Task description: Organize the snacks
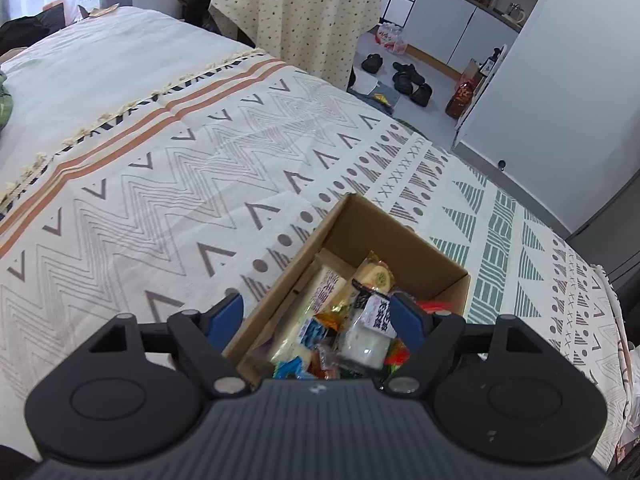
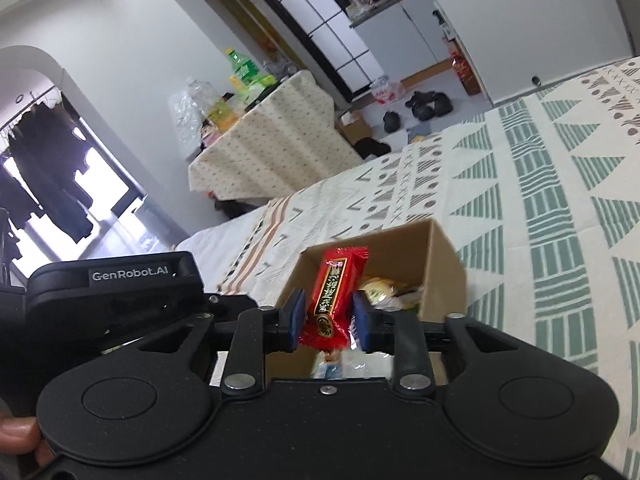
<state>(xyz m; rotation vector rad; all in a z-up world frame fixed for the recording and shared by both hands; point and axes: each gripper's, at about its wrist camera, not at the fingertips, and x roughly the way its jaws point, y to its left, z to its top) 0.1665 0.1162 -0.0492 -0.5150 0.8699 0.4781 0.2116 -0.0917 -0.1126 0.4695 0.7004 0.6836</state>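
Right gripper clamped around red snack packet, above cardboard box.

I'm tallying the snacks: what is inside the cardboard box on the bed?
The cardboard box holds a pile of wrapped snacks: a long pale packet, a round yellow-green one, a white one. Whatever lies beneath them is covered.
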